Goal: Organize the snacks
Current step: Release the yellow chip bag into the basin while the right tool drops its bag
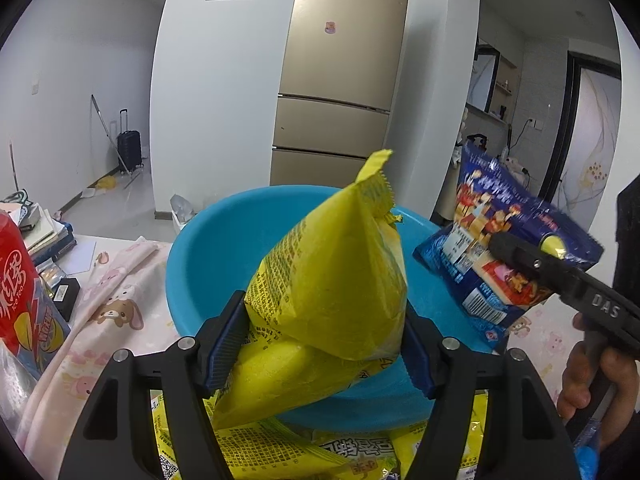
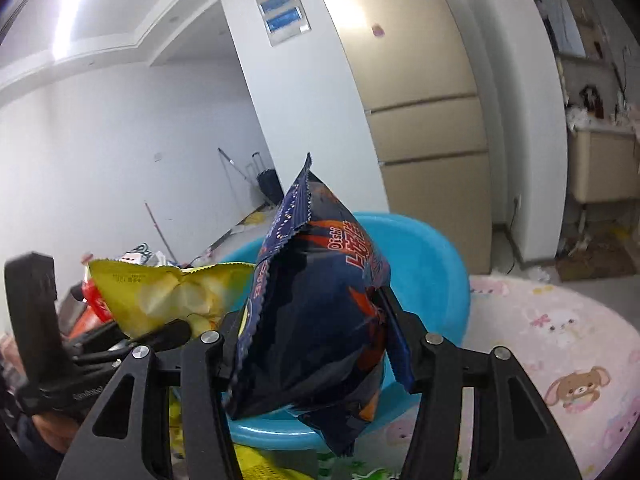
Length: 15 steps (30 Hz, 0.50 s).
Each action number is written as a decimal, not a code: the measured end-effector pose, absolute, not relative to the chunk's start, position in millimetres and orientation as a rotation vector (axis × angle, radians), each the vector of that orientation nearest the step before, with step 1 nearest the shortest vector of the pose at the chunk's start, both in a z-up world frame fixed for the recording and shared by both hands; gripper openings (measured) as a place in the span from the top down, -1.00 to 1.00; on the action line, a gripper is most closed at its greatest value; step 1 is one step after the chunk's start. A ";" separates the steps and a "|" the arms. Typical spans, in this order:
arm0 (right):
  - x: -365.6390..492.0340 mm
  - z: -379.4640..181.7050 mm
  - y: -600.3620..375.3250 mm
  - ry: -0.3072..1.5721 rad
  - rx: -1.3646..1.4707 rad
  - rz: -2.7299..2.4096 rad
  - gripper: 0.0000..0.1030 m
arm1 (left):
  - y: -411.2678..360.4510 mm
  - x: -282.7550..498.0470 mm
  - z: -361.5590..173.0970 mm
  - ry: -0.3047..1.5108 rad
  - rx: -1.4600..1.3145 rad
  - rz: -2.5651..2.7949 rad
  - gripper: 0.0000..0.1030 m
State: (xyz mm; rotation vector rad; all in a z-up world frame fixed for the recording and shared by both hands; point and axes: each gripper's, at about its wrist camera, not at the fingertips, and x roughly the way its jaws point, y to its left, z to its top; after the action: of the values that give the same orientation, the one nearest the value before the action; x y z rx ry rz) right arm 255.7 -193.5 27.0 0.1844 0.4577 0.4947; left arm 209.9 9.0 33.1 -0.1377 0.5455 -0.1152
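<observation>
My left gripper (image 1: pixel 320 344) is shut on a yellow snack bag (image 1: pixel 332 280) and holds it upright above the near rim of a blue plastic basin (image 1: pixel 216 248). My right gripper (image 2: pixel 316 340) is shut on a dark blue snack bag (image 2: pixel 320 312) and holds it over the basin (image 2: pixel 432 280). In the left wrist view the blue bag (image 1: pixel 496 240) hangs at the basin's right side, with the right gripper (image 1: pixel 524 256) on it. In the right wrist view the yellow bag (image 2: pixel 168 292) shows at the left. The basin's inside looks bare where it shows.
More yellow snack packs (image 1: pixel 320 452) lie under my left gripper in front of the basin. A red snack pack (image 1: pixel 24 292) stands at the left. The table has a pink cartoon cloth (image 2: pixel 560 360). Books and a black box (image 1: pixel 66 296) lie at the back left.
</observation>
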 end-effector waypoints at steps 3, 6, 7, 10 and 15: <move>252.5 28.1 -192.9 0.435 0.193 0.494 -0.07 | 9.6 211.2 31.8 0.548 -0.137 -0.107 -0.39; 257.5 26.5 -195.2 0.461 0.215 0.500 -0.13 | 11.7 211.5 31.2 0.549 -0.155 -0.115 -0.48; 257.6 29.3 -194.9 0.460 0.215 0.493 -0.23 | 13.6 211.5 31.4 0.546 -0.169 -0.119 -0.59; 252.0 37.3 -195.0 0.434 0.205 0.497 -0.40 | 14.6 210.1 33.0 0.538 -0.195 -0.128 -1.00; 238.1 52.2 -189.1 0.391 0.171 0.514 -0.68 | 15.4 201.9 40.6 0.475 -0.215 -0.146 -1.00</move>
State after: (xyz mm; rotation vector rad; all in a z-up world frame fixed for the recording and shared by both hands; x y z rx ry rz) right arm 238.1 -189.1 52.2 0.1710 0.3906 0.5135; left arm 201.8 15.4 40.6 -0.2146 0.4750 -0.1465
